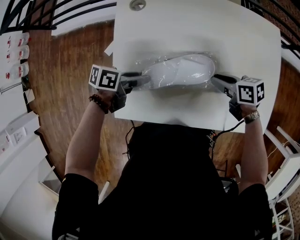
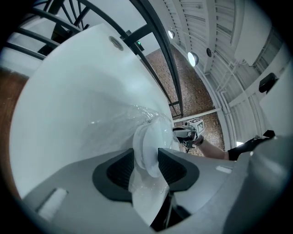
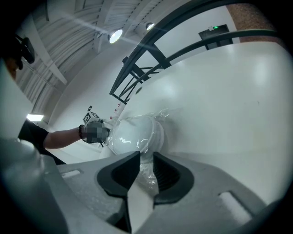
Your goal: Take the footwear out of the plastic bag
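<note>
A white shoe (image 1: 180, 70) lies on its side inside a clear plastic bag (image 1: 154, 63) in the middle of the white table (image 1: 243, 37). My left gripper (image 1: 145, 80) reaches the bag's left end. In the left gripper view the left gripper (image 2: 146, 153) is shut on the shoe's end (image 2: 149, 141), with the bag film wrapped over it. My right gripper (image 1: 213, 78) meets the bag's right end. In the right gripper view the right gripper (image 3: 146, 158) pinches crumpled bag film (image 3: 147, 176), and the shoe (image 3: 130, 135) lies just beyond the jaws.
The table's near edge (image 1: 178, 123) runs close to the person's body. A round grommet (image 1: 137, 4) sits at the table's far edge. Wooden floor (image 1: 61, 84) and black railings (image 1: 47, 14) lie to the left, white shelving (image 1: 14, 65) at the far left.
</note>
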{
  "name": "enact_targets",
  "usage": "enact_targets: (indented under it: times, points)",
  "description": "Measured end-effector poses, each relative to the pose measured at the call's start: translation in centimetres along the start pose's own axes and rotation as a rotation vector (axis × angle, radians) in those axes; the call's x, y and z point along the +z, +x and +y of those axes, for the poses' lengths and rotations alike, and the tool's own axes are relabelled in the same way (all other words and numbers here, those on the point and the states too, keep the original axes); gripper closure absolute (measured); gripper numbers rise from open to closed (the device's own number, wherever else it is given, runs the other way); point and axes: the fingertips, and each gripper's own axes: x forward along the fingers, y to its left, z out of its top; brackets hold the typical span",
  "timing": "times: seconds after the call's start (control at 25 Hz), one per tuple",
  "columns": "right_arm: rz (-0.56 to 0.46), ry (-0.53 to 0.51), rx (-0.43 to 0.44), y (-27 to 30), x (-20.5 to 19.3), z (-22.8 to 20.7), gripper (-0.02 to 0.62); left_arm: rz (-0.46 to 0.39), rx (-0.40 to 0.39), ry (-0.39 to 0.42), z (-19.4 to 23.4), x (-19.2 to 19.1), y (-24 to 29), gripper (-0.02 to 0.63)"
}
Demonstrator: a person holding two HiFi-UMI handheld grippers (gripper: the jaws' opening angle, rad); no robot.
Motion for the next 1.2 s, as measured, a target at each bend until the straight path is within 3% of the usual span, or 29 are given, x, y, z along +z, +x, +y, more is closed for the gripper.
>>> enact_targets:
  times: [0.28, 0.64, 1.2]
  points:
    - [0.001, -0.006, 0.003, 0.2, 0.0, 0.2, 0.520, -0.011, -0.010, -0.014, 0.0, 0.2, 0.0, 0.433]
    - [-0.008, -0.037, -0.010, -0.2, -0.2, 0.2, 0.557, -0.078, -0.005, -0.021, 0.1, 0.7, -0.5, 0.497]
    - [-0.039, -0.060, -0.054, -0.9, 0.3, 0.3, 0.595, -0.147, -0.010, -0.039, 0.4, 0.9, -2.4, 0.515]
